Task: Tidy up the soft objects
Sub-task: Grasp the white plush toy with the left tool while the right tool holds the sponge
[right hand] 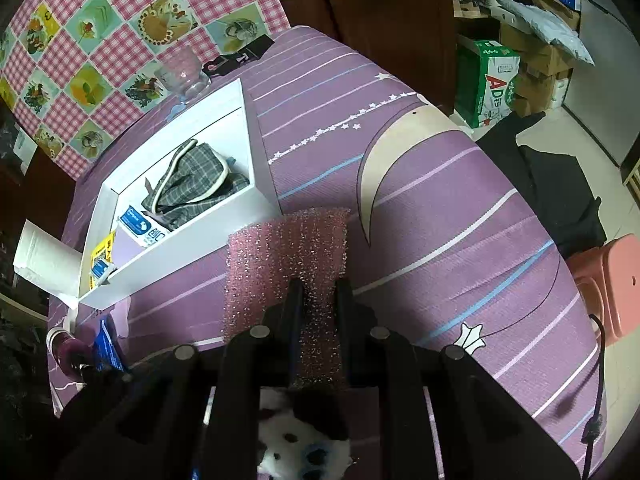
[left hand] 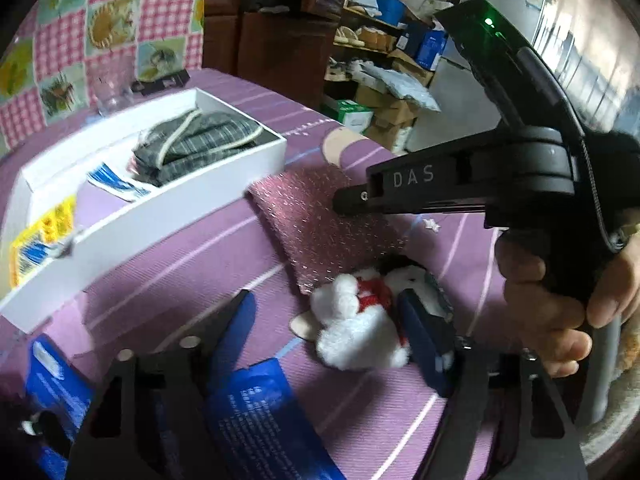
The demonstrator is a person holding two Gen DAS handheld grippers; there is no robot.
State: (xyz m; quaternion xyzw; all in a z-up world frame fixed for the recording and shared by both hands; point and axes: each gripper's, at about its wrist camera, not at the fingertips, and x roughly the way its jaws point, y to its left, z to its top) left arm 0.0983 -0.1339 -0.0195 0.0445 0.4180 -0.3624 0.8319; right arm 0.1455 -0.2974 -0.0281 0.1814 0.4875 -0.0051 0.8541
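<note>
A white open box (left hand: 168,208) (right hand: 188,240) on the purple bedspread holds a grey plaid cloth (left hand: 200,144) (right hand: 192,184) and small packets. A pink sponge (left hand: 320,220) (right hand: 288,256) lies beside the box. My right gripper (right hand: 318,300) is shut on the sponge's near edge; it also shows in the left wrist view (left hand: 352,200). A white plush toy with a red scarf (left hand: 360,320) lies in front of the sponge, and shows below my right gripper (right hand: 296,452). My left gripper (left hand: 328,320) is open, its right finger against the plush.
A clear glass jar (right hand: 182,72) and a black tag (right hand: 240,58) stand behind the box. A blue packet (left hand: 264,412) lies under my left gripper. A pink checked cloth (right hand: 120,40) hangs at the back. Cartons (right hand: 488,80) and a pink stool (right hand: 612,280) stand on the floor to the right.
</note>
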